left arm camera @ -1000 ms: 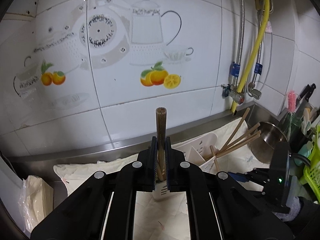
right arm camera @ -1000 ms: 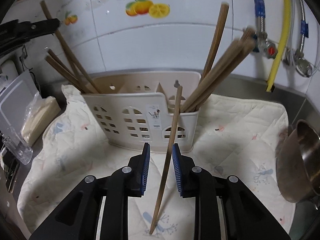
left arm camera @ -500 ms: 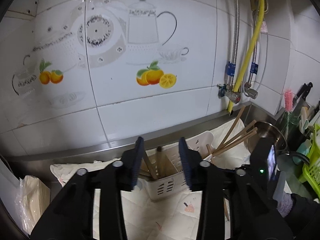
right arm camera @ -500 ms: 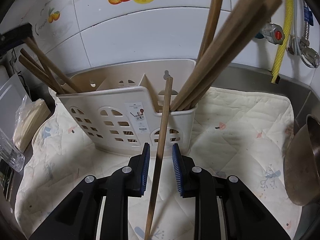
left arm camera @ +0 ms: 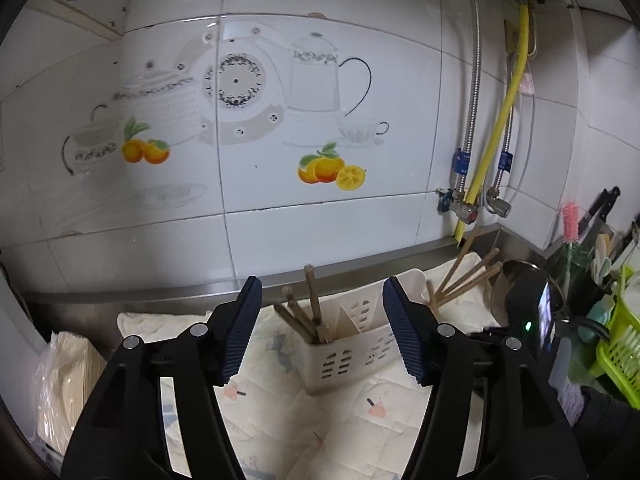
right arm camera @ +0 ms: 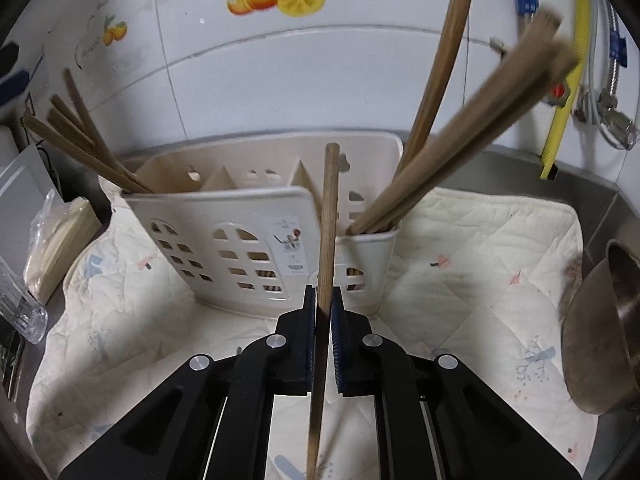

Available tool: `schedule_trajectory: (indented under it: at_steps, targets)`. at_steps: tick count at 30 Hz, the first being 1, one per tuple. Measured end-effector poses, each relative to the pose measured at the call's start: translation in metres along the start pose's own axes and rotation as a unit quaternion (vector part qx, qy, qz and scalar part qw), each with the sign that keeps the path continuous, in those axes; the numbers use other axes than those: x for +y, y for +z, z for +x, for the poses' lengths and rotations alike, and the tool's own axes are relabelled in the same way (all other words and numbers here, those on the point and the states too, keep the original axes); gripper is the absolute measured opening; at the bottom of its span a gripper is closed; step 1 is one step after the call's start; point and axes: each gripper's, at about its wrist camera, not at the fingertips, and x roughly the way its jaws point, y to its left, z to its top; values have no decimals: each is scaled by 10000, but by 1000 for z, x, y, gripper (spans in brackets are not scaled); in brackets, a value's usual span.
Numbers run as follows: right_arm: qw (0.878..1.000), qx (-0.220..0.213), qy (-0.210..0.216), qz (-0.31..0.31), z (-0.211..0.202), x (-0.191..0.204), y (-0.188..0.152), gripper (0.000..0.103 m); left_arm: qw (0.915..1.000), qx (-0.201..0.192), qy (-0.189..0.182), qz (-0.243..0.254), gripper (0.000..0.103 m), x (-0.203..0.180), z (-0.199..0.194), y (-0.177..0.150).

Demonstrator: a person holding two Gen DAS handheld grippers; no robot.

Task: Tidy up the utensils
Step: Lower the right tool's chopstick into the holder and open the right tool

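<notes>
Only the right wrist view shows the right gripper (right arm camera: 323, 312), its jaws clamped on one wooden chopstick (right arm camera: 329, 216) standing just before the cream utensil caddy (right arm camera: 224, 236). The left wrist view shows the left gripper (left arm camera: 322, 328), jaws opening with nothing between them, above the quilted mat (left arm camera: 288, 412). Four chopsticks (right arm camera: 76, 140) lean in the caddy's left end compartment, several more (right arm camera: 452, 148) in its right.

Your layout, right wrist view: utensil caddy (right arm camera: 256, 240) at frame centre, standing on the quilted mat (right arm camera: 480, 248). Chopsticks in its left end compartment (right arm camera: 80, 148) lean toward upper left; chopsticks in its right end compartment (right arm camera: 448, 152) lean toward upper right. Metal pot (right arm camera: 600, 328) at right edge. Bagged stack (right arm camera: 56, 244) at left edge, beside the mat. Tiled wall (right arm camera: 320, 80) behind the caddy.
</notes>
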Motion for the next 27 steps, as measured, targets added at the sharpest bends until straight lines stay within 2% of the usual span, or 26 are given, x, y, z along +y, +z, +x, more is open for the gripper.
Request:
schedule_trajectory:
  at_steps: [7,9,12,17,21,27]
  targets:
    - [9991,-420,113,17,-43,5,15,6,9999,-21,-23,-169,66,7,-25,-33]
    - [9982,-577,137,15,-58,6,23,6,9997,41,-32,-224,70,8,-28,-46]
    - [9970,-756,180,52,-75,7,39,6,9993,265,-48,-255,71,11,-28,-72]
    - [9930,-1159,172,122,-100,10,75,6,9956,717,-107,-591,73,19,-21,-117]
    - [9890,-1466,55,196,-106,10,102,6,9911,960,-129,-913,75,28,-17,-143]
    - [9819,-1847,-242,352,-94,5,132,6,9876,1113,-101,-1104,76,36,-14,-164]
